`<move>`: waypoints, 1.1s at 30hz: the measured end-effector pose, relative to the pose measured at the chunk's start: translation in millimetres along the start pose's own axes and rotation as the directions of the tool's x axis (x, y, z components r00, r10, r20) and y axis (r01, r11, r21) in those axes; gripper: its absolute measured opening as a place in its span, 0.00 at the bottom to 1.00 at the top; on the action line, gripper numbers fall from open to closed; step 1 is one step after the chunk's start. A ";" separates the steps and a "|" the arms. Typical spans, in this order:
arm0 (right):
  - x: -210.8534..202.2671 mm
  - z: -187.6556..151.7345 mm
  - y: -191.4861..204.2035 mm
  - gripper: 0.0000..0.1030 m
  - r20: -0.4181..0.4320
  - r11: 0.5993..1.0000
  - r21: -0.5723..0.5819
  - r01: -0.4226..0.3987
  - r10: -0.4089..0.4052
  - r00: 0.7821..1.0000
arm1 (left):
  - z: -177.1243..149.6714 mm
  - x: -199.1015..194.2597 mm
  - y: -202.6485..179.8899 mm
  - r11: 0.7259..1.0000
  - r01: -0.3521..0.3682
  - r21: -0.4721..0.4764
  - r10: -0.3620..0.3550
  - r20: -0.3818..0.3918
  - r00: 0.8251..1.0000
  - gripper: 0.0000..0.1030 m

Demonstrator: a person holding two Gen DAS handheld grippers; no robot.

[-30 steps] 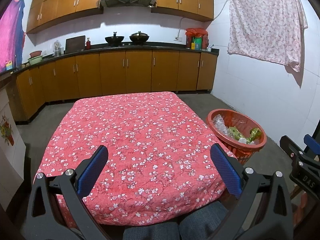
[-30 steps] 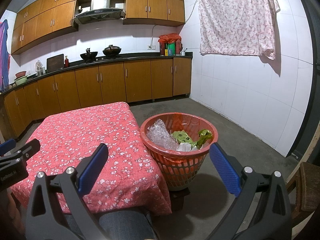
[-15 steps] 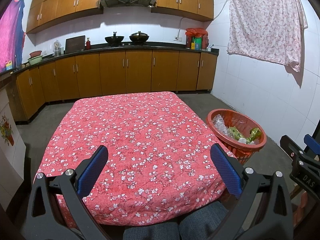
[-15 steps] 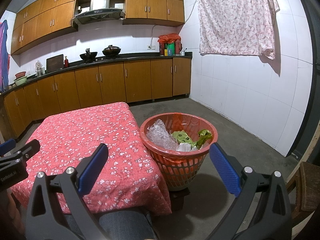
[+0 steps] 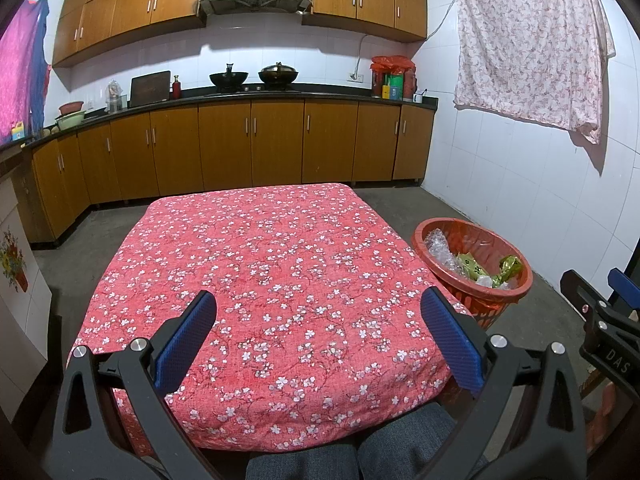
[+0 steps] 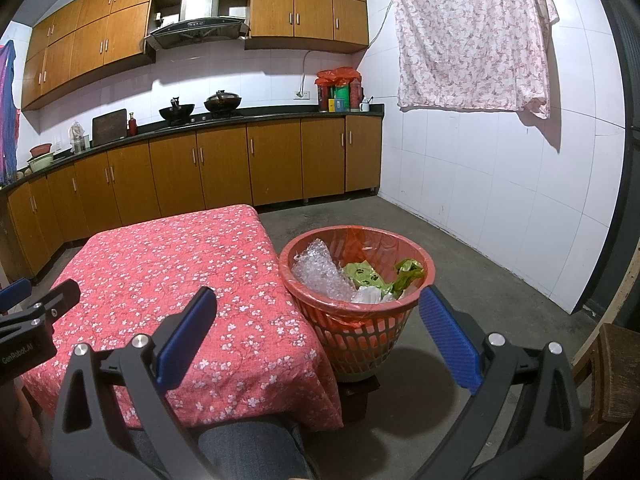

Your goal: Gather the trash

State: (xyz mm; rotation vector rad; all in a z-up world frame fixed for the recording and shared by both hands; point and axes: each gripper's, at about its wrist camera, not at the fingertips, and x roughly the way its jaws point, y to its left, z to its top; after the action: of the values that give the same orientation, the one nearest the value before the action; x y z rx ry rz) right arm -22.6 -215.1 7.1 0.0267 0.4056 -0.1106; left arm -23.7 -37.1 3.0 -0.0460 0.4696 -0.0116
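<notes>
Both grippers, left gripper (image 5: pixel 318 326) and right gripper (image 6: pixel 316 322), are hanging released and empty, risking knocking the full orange trash basket (image 6: pixel 416 256) over.

The tablecloth (image 5: pixel 272 280) is red with small white and pink blossoms, and the basket (image 6: pixel 356 332) beside it is orange-red, holding clear bubble wrap (image 6: pixel 320 272) and light green wrappers (image 6: pixel 366 276). Both grippers' finger pads (image 5: pixel 452 340) are blue on black frames. The cabinets (image 5: pixel 276 144) are brown wood, and the hanging cloth (image 6: pixel 472 36) is white with pink flowers.
</notes>
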 end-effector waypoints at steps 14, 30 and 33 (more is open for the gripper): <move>0.1 0.5 0.4 0.96 -0.002 1.000 0.001 0.000 0.000 1.000 | 0.1 -0.1 0.8 1.000 0.000 -0.001 0.000 0.000 1.000 0.98; -3.6 -3.1 -0.4 0.96 -0.002 1.000 0.004 0.003 -0.003 1.000 | 2.0 0.2 2.8 1.000 -0.006 -0.005 0.006 0.003 1.000 0.98; -2.8 -2.5 -0.4 0.96 -0.003 1.000 0.005 0.003 -0.003 1.000 | 2.1 0.1 2.7 1.000 -0.006 -0.005 0.006 0.003 1.000 0.98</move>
State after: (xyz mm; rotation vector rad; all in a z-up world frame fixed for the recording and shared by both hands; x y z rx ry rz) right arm -26.2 -215.1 5.9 0.0308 0.4079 -0.1143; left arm -22.7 -34.3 4.7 -0.0492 0.4671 -0.0042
